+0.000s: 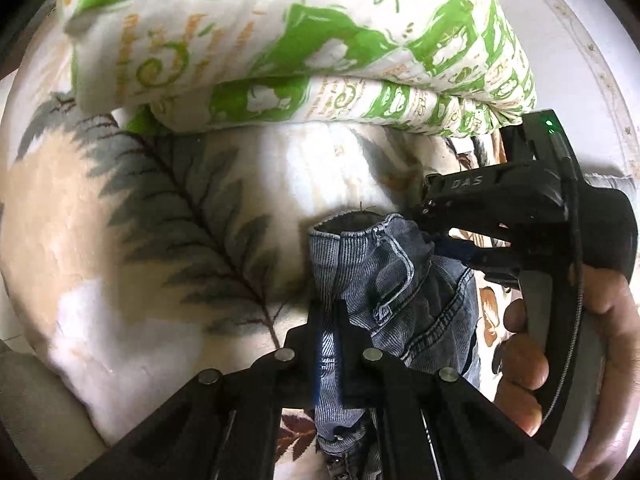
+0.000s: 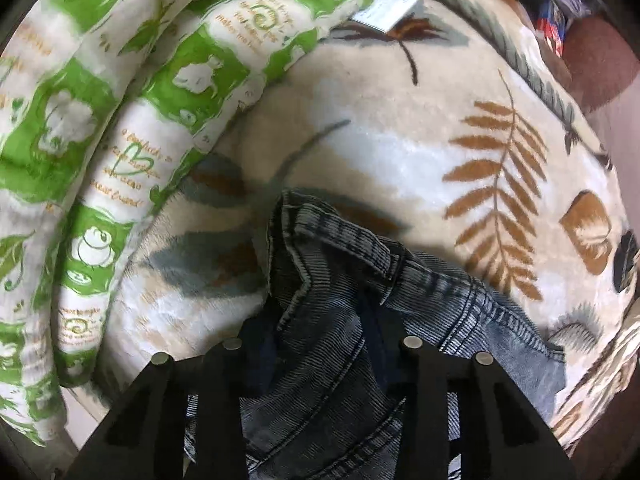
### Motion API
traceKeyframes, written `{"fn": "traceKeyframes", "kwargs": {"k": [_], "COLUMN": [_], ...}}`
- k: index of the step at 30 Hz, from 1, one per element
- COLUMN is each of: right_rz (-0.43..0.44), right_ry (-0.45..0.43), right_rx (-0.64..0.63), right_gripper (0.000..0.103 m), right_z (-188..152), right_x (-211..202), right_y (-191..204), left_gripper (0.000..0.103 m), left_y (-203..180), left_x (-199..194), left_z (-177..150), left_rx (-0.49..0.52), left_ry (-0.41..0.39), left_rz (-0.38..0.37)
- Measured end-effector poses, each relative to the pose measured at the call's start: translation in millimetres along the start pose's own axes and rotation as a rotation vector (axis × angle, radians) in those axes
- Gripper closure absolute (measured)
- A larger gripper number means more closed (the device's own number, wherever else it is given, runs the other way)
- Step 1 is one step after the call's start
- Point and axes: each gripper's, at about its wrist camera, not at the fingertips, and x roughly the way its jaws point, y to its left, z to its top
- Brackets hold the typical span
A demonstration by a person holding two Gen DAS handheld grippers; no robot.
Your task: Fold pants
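You keep the left gripper [image 1: 329, 344] pinched on the faded blue denim pants [image 1: 384, 280] while the right gripper [image 2: 320, 344], half-closed, straddles their waistband, apparently to lift both corners.

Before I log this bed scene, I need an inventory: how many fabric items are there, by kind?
Jeans: 1
Leaf-print blanket: 1
Green-and-white quilt: 1
Total: 3

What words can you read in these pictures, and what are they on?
"DAS": on the black right gripper.
Orange writing on the green and white quilt: too blurred to read.
White tag on the leaf blanket: print too small to read.
Jeans: no words.
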Motion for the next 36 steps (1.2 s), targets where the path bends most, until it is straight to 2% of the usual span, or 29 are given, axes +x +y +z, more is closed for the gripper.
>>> {"fn": "traceKeyframes", "kwargs": {"k": [1,3,4,6,8,11,13,15,17,18,22,25,28,31,35,36], "right_rz": [0.012,0.034,0.05,0.102,0.156,0.247,0.291,0.331,0.367,0.386,0.456,0.508,0.51,0.482,0.47,0.468], "right_ry": [-0.004,-0.017,-0.024,-0.039,-0.054,-0.082,-0.099,-0.117,-0.128,-0.147,-0.189,-0.211,-0.2,-0.205,-0.198,-0.196], "right_rx": [-0.004,-0.001,0.015,0.041,0.058,0.08,0.098,0.114,0.129,0.145,0.178,0.204,0.204,0.194,0.201,0.197], "right_gripper": [0.079,0.083,0.085,0.086,0.088,0.089,0.089,0.089,0.089,0.089,0.089,0.089,0.09,0.089,0.089,0.089], "right_z": [-6.3,-8.3,-9.0,-12.0,-14.1,-19.9,-23.8,-28.7,-31.1,-34.6,-46.2,-54.0,-52.6,-53.4,-47.6,-47.8], "right_x": [-2.0,-7.1,-7.6,-11.3,-17.1,-27.4,-33.8,-40.8,-48.7,-54.7,-68.7,-73.4,-72.9,-68.5,-67.9,-65.9], "right_y": [9.1,13.3,10.8,0.6,-10.9,-28.5,-35.5,-41.4,-57.1,-63.9,-94.3,-111.3,-114.0,-103.8,-100.6,-99.6], "left_gripper": [0.098,0.095,0.096,0.094,0.087,0.085,0.085,0.078,0.055,0.053,0.051,0.047,0.042,0.041,0.039,0.033], "left_y": [1.2,6.7,10.3,16.5,17.8,17.3,14.6,11.2,11.6,12.9,14.1,3.9,-5.4,-8.4,-2.3,-1.6], "left_x": [-0.6,-6.2,-12.7,-20.0,-13.5,-0.6,-6.7,-10.4,-11.9,-12.8,-25.5,-36.7,-35.9,-28.2,-47.2,-50.6], "left_z": [-0.3,4.1,5.3,8.7,12.7,12.3,10.8,10.0,10.3,10.2,3.9,-3.6,-5.0,-1.3,-3.0,-4.1], "left_rx": [0.0,-0.021,-0.042,-0.068,-0.062,-0.065,-0.057,-0.052,-0.052,-0.058,-0.048,0.009,0.044,0.041,0.01,0.01], "left_ry": [0.004,0.002,-0.031,-0.062,-0.037,0.027,0.015,0.005,0.002,0.003,-0.015,-0.057,-0.067,-0.033,-0.092,-0.102], "left_rz": [-0.003,-0.005,0.033,0.043,0.049,0.056,0.029,-0.002,-0.002,-0.005,-0.032,-0.044,-0.044,-0.041,-0.092,-0.095]}}
